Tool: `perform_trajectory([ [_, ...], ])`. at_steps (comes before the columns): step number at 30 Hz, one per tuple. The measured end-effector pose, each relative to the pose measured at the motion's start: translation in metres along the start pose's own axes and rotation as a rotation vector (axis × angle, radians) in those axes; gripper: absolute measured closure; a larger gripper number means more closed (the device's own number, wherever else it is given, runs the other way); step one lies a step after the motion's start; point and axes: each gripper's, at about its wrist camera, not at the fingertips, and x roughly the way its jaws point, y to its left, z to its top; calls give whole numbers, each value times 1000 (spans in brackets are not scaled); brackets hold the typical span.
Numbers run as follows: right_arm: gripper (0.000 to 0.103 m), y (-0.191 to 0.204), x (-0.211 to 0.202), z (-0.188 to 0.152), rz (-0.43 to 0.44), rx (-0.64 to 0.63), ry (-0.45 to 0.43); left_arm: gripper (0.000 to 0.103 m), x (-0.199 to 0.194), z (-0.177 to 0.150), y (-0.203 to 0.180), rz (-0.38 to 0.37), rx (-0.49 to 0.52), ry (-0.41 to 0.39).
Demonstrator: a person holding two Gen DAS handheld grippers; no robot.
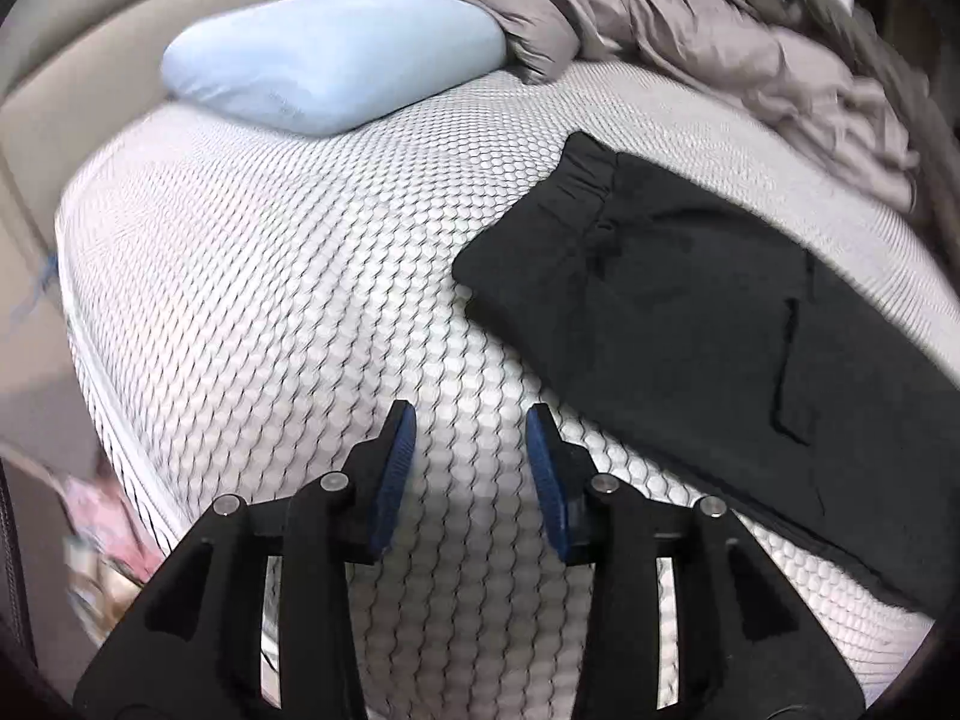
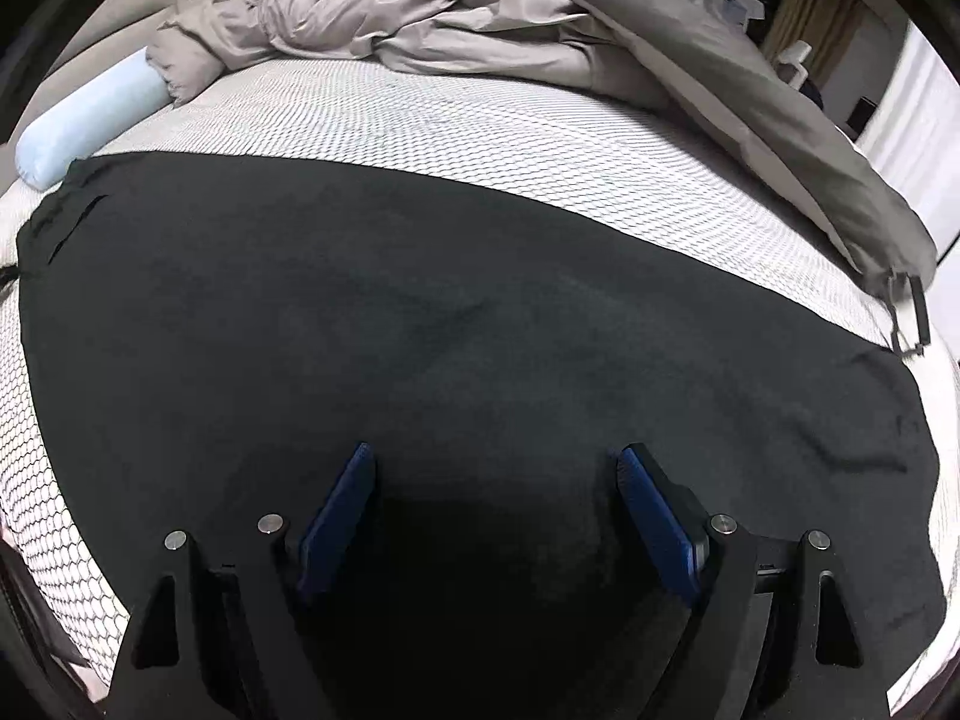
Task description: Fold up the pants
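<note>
Nearest in the left wrist view, the left gripper point(image 1: 470, 429) with blue ribbed pads stands partly open and empty, over the white mattress with a honeycomb mesh cover point(image 1: 270, 300). In the right wrist view, the right gripper point(image 2: 497, 468) has its jaws wide apart with nothing between them, hanging just above the black soft fabric pants point(image 2: 420, 330). The pants lie flat along the mattress, apparently already doubled leg on leg; the elastic waistband point(image 1: 591, 180) is at the end nearer the pale blue pillow point(image 1: 336, 60). Behind lies a crumpled grey-brown duvet point(image 2: 420, 30). For the next fold, I think each gripper should pinch both layers close to an edge at one end, lift only a little, and carry it evenly toward the other end, so the cloth does not drag or twist
</note>
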Motion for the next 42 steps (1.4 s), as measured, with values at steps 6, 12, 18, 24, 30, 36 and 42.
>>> perform_trajectory([
  [6,18,-1,-3,0,44,4,-8,68,12,-2,1,-344,-167,117],
  [12,18,8,-26,-5,297,63,-35,94,56,29,-9,-350,-266,128],
  [18,18,-6,-53,-49,333,237,-84,91,45,27,7,-360,-311,116],
  [24,18,-66,-88,-123,250,515,-129,77,22,6,-8,-390,-193,131],
  [30,20,-151,-69,-174,391,907,-171,67,-18,-60,-65,-537,-35,197],
  [36,71,-187,-43,-170,447,1076,-254,66,-45,-113,-138,-694,63,291],
  [42,97,-212,-51,-187,342,1171,-329,78,-53,-137,-171,-652,48,268],
])
